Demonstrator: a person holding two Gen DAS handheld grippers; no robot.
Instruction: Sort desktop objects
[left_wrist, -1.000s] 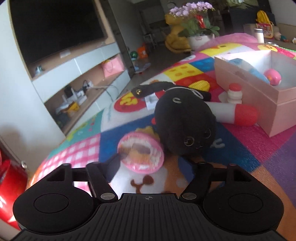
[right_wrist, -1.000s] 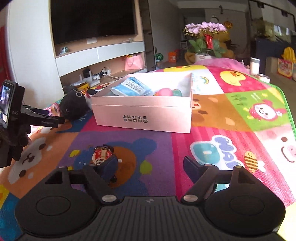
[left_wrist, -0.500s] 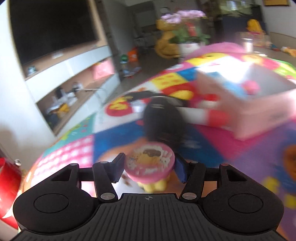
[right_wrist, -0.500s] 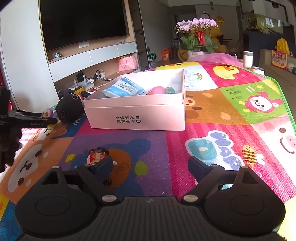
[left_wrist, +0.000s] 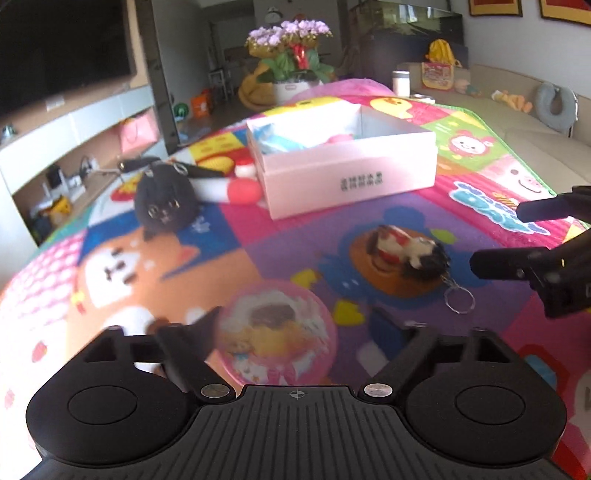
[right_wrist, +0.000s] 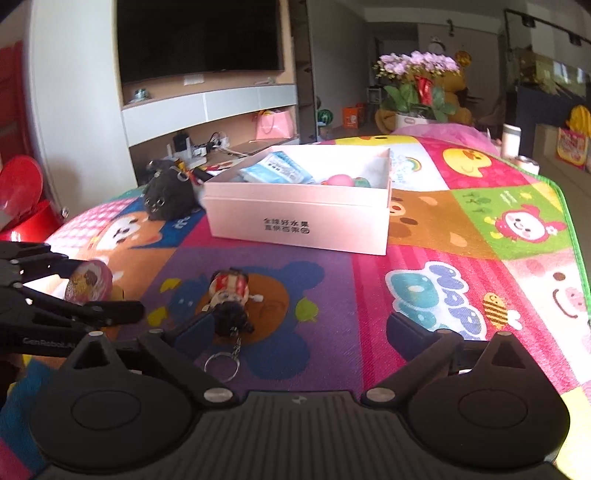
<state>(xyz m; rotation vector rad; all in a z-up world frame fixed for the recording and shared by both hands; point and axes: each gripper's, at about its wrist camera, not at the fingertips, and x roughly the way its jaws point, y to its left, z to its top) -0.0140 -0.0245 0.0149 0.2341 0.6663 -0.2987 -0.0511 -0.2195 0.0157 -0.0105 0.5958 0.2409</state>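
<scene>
My left gripper (left_wrist: 295, 328) is shut on a pink pudding cup (left_wrist: 275, 338) with a cartoon lid, held above the play mat; the cup also shows in the right wrist view (right_wrist: 88, 282). A pink open box (left_wrist: 351, 177) stands ahead and holds a blue packet (right_wrist: 275, 170) and a pink ball (right_wrist: 340, 180). A small doll keychain (left_wrist: 410, 254) lies on the mat between the grippers. My right gripper (right_wrist: 301, 326) is open and empty, with the keychain (right_wrist: 229, 299) just ahead of its left finger.
A black plush cat (left_wrist: 164, 205) and a red-tipped white toy (left_wrist: 236, 190) lie left of the box. The mat's green edge (right_wrist: 569, 206) runs along the right. A TV cabinet (right_wrist: 207, 107) and a flower pot (left_wrist: 291, 74) stand beyond the mat.
My left gripper closed on the pudding cup, lifted it and swung right toward the box and keychain. My right gripper moved closer to the keychain.
</scene>
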